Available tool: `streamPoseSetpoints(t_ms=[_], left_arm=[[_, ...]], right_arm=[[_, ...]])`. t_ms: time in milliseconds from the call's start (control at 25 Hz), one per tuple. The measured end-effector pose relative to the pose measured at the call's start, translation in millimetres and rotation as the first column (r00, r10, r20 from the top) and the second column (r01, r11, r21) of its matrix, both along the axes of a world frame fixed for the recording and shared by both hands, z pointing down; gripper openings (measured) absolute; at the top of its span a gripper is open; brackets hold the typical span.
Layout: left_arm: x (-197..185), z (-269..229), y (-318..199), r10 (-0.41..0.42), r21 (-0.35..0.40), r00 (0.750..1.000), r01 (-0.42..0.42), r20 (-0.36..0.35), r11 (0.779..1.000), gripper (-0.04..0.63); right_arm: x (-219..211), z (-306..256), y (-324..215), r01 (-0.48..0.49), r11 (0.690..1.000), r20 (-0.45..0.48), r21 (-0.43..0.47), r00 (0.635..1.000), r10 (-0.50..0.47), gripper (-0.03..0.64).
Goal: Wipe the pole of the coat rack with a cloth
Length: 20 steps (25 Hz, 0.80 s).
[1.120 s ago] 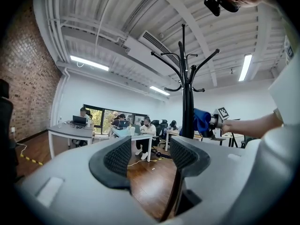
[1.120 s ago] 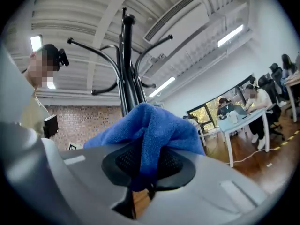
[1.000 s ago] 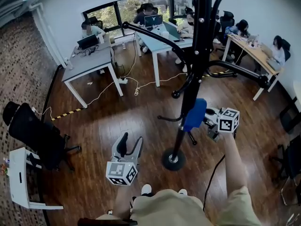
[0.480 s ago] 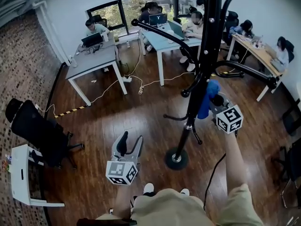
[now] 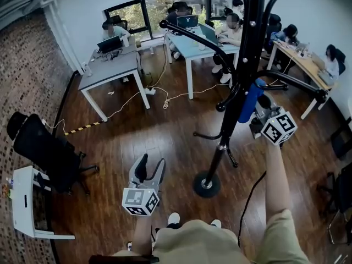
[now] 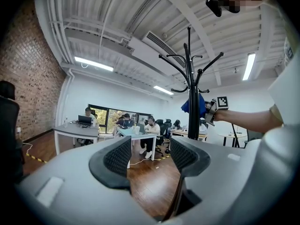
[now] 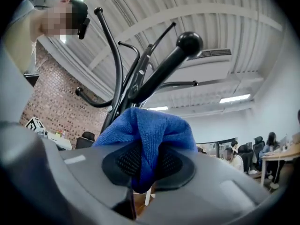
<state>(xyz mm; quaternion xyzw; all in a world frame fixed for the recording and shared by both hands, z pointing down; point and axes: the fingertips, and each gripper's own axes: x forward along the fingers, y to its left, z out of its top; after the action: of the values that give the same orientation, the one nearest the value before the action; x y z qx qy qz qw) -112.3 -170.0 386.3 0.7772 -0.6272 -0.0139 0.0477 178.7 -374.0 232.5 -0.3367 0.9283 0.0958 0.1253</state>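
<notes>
Your right gripper's own view shows what the head view cannot: the right gripper (image 7: 147,165) has its jaws pinched together on a fold of the blue cloth (image 7: 145,125), which bunches up above the pads. The head view gives the place instead. The cloth (image 5: 249,100) lies against the right side of the coat rack's pole (image 5: 224,133), just below the point where the lower arms branch off. In the left gripper view, blue shows on both sides of the pole (image 6: 192,121). Your left gripper (image 5: 149,169) hangs low, near you and left of the rack's round base (image 5: 206,185), with its jaws wide apart and nothing between them. The pole is slim, black and glossy.
</notes>
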Motion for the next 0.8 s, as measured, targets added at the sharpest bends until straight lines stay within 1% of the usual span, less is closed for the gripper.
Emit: streamPoseSetpoints(t_ms=[80,200,280,400,520,600,680,800], left_arm=[[2.1,1.1,0.2,0.008,-0.003,1.000,-0.008,0.002,1.000,0.238],[0.6,2.1,0.0,0.011,-0.004,1.000,-0.011,0.002,1.000,0.239],[-0.2,3.6,0.2,0.008,-0.005,1.000,-0.008,0.001,1.000,0.238],[1.4,6.0,-0.2,0.010,-0.009,1.000,-0.010,0.000,1.000,0.238],[5.1,7.9,-4.0,0.025,-0.012,1.000,-0.025,-0.002,1.000,0.238],[9.0,8.1,-7.5,0.040,-0.011,0.999,-0.040,-0.004,0.999,0.238],[12.8,7.7,-10.8,0.055,-0.009,0.998,-0.055,-0.006,0.998,0.238],[18.7,8.3,-16.8,0.080,-0.009,0.997,-0.080,-0.010,0.997,0.238]], right_arm=[[-0.1,-8.5,2.6,-0.016,1.000,0.031,0.005,0.999,0.016,0.054],[-3.0,-1.3,5.2,-0.031,0.999,0.011,0.010,0.999,0.031,0.052],[-4.2,25.3,7.8,-0.034,0.999,-0.046,-0.013,0.998,0.033,0.051],[-1.8,92.8,13.1,-0.061,0.993,-0.138,-0.104,0.989,0.046,0.051],[-2.4,160.9,15.1,-0.087,0.971,-0.205,-0.221,0.978,0.041,0.051],[-3.6,191.3,14.5,-0.095,0.957,-0.250,-0.274,0.968,0.024,0.051],[-4.7,211.2,14.3,-0.104,0.945,-0.309,-0.310,0.951,0.004,0.051],[-6.7,228.4,15.9,-0.148,0.929,-0.426,-0.339,0.905,-0.012,0.051]])
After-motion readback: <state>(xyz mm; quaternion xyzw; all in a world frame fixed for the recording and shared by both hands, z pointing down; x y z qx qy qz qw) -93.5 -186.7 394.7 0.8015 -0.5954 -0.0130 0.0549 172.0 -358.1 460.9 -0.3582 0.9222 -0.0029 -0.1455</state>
